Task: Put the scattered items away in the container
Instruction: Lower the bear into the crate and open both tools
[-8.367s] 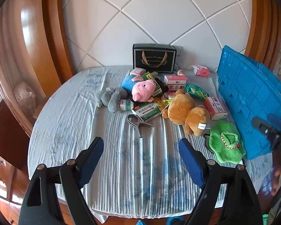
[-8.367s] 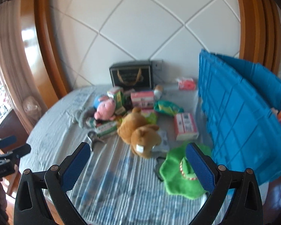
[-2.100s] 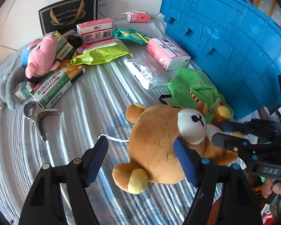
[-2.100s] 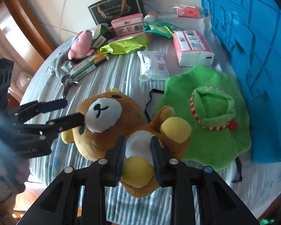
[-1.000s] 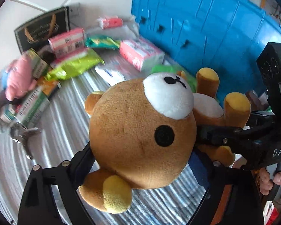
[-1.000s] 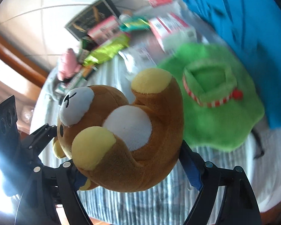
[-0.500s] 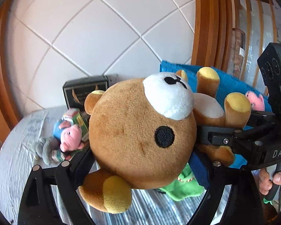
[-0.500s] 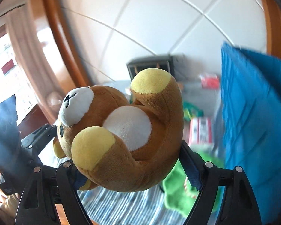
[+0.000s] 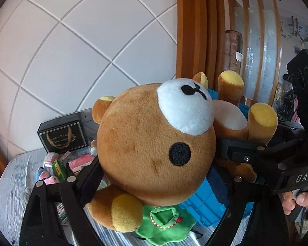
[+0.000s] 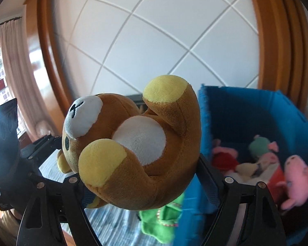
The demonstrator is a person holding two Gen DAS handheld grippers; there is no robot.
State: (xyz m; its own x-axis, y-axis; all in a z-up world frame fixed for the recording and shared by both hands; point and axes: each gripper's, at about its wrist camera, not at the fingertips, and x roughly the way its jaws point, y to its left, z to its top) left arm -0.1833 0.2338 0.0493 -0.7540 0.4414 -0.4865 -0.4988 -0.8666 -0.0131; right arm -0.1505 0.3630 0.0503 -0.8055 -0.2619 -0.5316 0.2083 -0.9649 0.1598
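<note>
A brown teddy bear (image 9: 149, 143) with yellow paws hangs in the air above the table, held by both grippers. My left gripper (image 9: 156, 176) is shut on its round head, with the pads pressed into the plush on either side. My right gripper (image 10: 145, 186) is shut on the bear's body (image 10: 137, 155), belly and feet turned up. The blue crate (image 10: 246, 112) stands just right of the bear, and its open inside holds several plush toys, among them a pink pig (image 10: 295, 172). A hand grips the right gripper's handle at the lower right of the left wrist view.
Below the bear a green cloth hat (image 9: 164, 223) lies on the striped tablecloth (image 9: 12, 194) against the crate wall (image 9: 203, 203). Further back stand a black gift bag (image 9: 61, 137), pink boxes (image 9: 82, 162) and a pink pig toy (image 9: 51, 179). A tiled wall and wooden frame rise behind.
Both grippers have risen with the bear still clamped between them. The table has dropped lower in both views, and the crate's inside with its toys has come into the right wrist view.
</note>
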